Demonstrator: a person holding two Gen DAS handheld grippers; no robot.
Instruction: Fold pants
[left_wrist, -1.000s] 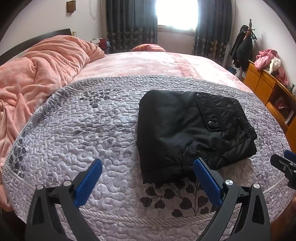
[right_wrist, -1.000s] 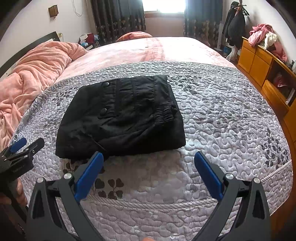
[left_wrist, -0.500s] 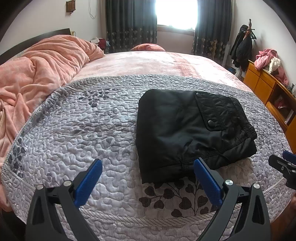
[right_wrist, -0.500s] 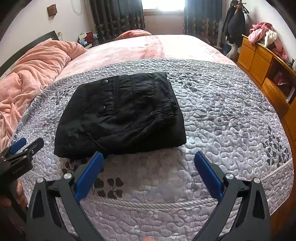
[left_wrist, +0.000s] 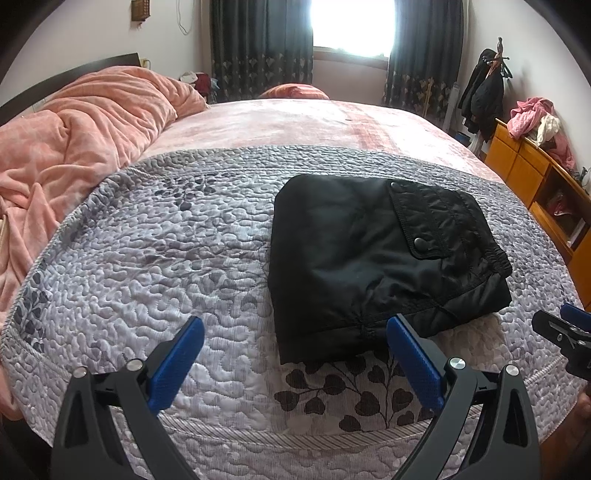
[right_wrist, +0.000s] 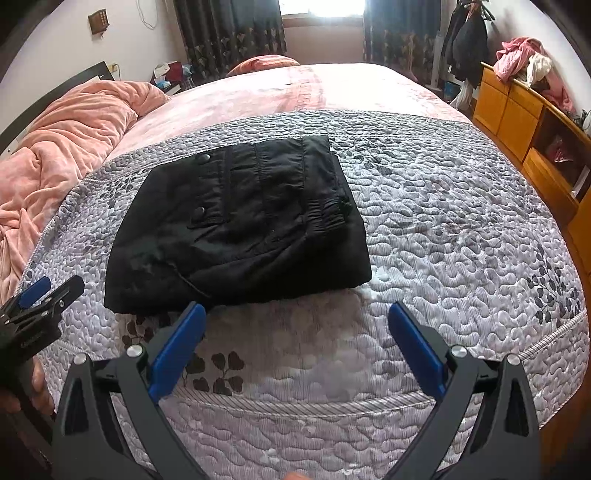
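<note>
The left claw (left_wrist: 293, 332) hangs with its blue-padded fingers spread wide and nothing between them, just short of the near edge of the pants (left_wrist: 384, 266); its right finger overlaps that near edge in the left wrist view, though whether it touches the cloth cannot be told. The right claw (right_wrist: 295, 317) is likewise spread wide and holds nothing, its left fingertip at the pants' (right_wrist: 240, 225) near hem and its right finger over bare quilt.

The pants, black and folded into a compact, roughly square bundle, lie flat on the grey quilted bedspread (left_wrist: 147, 258) that covers the foot of the bed. A snap-buttoned pocket flap faces up, and the gathered elastic waistband sits along the bundle's right side. A printed leaf pattern shows on the quilt just in front of the pants.

To the left of the pants, well apart, a rumpled pink blanket (left_wrist: 74, 140) is heaped near the headboard. To the right of the pants, beyond the bed edge, stands an orange wooden cabinet (right_wrist: 517, 107) with clothes piled on top.
</note>
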